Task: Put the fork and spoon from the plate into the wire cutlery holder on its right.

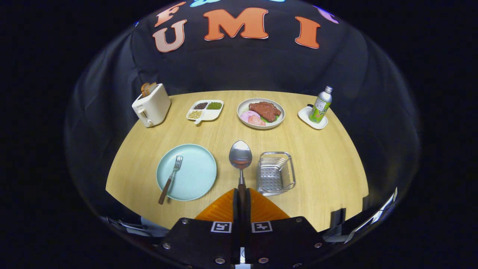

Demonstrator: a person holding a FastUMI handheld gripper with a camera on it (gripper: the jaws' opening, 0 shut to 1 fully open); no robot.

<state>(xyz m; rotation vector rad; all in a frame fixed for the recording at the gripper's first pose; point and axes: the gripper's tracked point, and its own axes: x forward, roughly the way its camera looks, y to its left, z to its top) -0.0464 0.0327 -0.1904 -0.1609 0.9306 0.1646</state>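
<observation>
Gripper view: gripper (241, 194) clenched on spoon (240, 157) handle — raised between plate (194, 179) and holder (275, 172); fork (171, 178) on plate.

The spoon (240, 157) has the lower part of its handle hidden between the closed fingers (224, 207) of the gripper (241, 194). The gripper body covers the near edge of the counter (321, 175). Bread slices (148, 88) sit mostly hidden inside the toaster (152, 105). The label on the bottle (320, 105) is too small to read.
</observation>
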